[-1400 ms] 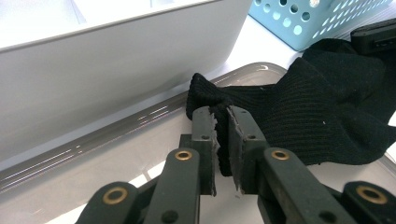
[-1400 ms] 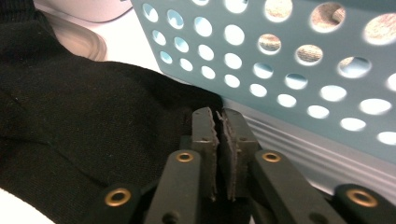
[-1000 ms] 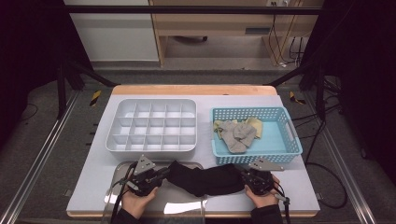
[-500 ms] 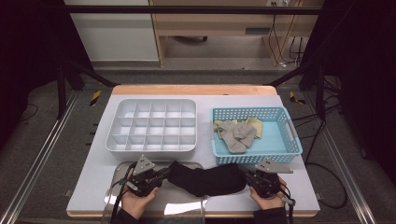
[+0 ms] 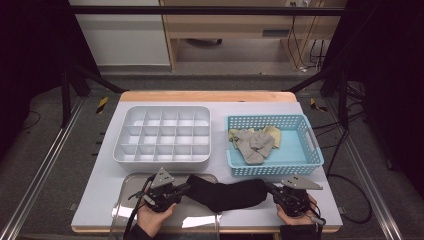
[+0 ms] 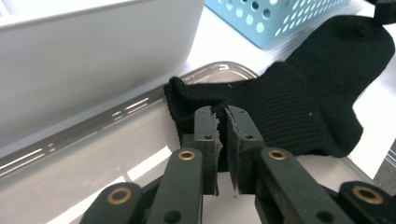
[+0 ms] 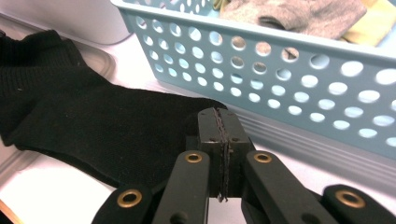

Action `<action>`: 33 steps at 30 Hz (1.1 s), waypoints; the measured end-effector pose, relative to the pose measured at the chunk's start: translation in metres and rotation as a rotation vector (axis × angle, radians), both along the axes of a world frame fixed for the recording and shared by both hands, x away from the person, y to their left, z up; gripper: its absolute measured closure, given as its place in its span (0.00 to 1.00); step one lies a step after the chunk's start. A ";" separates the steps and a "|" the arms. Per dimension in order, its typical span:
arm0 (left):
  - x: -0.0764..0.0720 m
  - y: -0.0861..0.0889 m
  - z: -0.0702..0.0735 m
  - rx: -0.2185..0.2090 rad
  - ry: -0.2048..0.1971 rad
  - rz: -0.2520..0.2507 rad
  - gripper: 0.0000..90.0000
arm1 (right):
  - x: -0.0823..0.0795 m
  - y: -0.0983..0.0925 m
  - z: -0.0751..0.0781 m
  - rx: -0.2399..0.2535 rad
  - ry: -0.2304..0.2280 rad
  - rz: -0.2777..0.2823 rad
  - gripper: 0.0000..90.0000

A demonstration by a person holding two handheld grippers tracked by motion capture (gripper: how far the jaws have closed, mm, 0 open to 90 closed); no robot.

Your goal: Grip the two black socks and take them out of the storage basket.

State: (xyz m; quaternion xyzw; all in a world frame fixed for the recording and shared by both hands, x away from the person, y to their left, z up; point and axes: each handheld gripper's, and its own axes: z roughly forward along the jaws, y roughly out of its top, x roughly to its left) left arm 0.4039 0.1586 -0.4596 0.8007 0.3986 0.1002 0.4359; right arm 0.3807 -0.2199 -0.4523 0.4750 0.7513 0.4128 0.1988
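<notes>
A black sock point(image 5: 227, 194) lies stretched flat along the table's front edge between my two grippers. My left gripper point(image 5: 187, 189) pinches its ribbed cuff point(image 6: 187, 95). The cuff's edge sits between the pad tips point(image 6: 223, 112), and the jaws have just been opening a little with the fabric still between them. My right gripper point(image 5: 270, 189) is at the toe end. Its pads are pressed together point(image 7: 219, 114) where the toe point(image 7: 205, 106) meets their tips. The sock's cuff end rests over a clear plastic lid point(image 5: 131, 200).
A white compartment organizer point(image 5: 165, 159) stands behind the left gripper. A blue perforated basket point(image 5: 275, 169) stands behind the right gripper, holding grey socks point(image 5: 252, 145) and a yellow one point(image 5: 274, 134). The table's front edge is just below both hands.
My right gripper has shifted a little to the right, and the sock's toe end has gone with it. The left gripper has stayed in place.
</notes>
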 end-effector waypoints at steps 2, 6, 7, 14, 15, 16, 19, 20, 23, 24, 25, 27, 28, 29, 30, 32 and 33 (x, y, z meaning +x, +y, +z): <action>0.000 -0.001 -0.002 0.014 0.002 -0.004 0.85 | 0.001 0.001 -0.002 -0.010 0.004 -0.006 0.99; 0.003 0.007 0.004 -0.019 -0.014 0.027 0.79 | 0.004 0.001 -0.009 -0.013 0.020 0.000 0.92; 0.004 0.009 0.005 -0.028 -0.013 0.031 0.79 | 0.004 0.000 -0.009 -0.005 0.020 -0.002 0.91; 0.010 0.006 0.002 -0.023 0.017 0.038 0.80 | 0.003 -0.002 -0.004 0.006 -0.012 0.010 0.83; 0.010 0.004 0.000 -0.006 0.023 0.039 0.82 | 0.003 0.000 -0.006 0.003 -0.010 0.018 0.82; 0.011 0.002 -0.001 0.007 0.025 0.042 0.84 | 0.004 0.002 -0.007 -0.002 -0.002 0.025 0.82; 0.010 0.000 -0.002 0.024 0.016 0.042 0.93 | 0.007 0.007 -0.012 -0.021 0.019 0.039 0.85; 0.010 0.000 -0.001 0.026 0.010 0.042 0.94 | 0.008 0.007 -0.014 -0.028 0.029 0.040 0.87; 0.008 0.001 0.003 0.019 -0.007 0.038 0.96 | 0.009 0.007 -0.016 -0.032 0.052 0.043 0.97; 0.007 0.002 0.004 0.013 -0.015 0.036 0.96 | 0.009 0.007 -0.016 -0.032 0.052 0.044 0.98; 0.006 0.002 0.006 0.001 -0.028 0.033 0.97 | 0.009 0.006 -0.015 -0.030 0.052 0.045 0.99; 0.005 0.002 0.008 -0.010 -0.045 0.028 0.97 | 0.007 0.005 -0.012 -0.022 0.041 0.045 0.99; 0.004 0.001 0.013 -0.037 -0.085 0.003 0.97 | 0.006 0.005 -0.010 -0.021 0.035 0.045 0.99; 0.003 -0.001 0.015 -0.051 -0.099 0.000 0.97 | 0.005 0.004 -0.007 -0.021 0.027 0.046 0.99; 0.004 -0.004 0.016 -0.047 -0.099 -0.008 0.97 | 0.003 0.003 -0.005 -0.016 0.018 0.043 0.99; 0.007 -0.008 0.012 -0.027 -0.078 -0.009 0.97 | 0.001 0.002 -0.002 -0.022 0.016 0.040 0.99; 0.007 -0.008 0.012 -0.027 -0.078 -0.009 0.97 | 0.001 0.002 -0.002 -0.022 0.016 0.040 0.99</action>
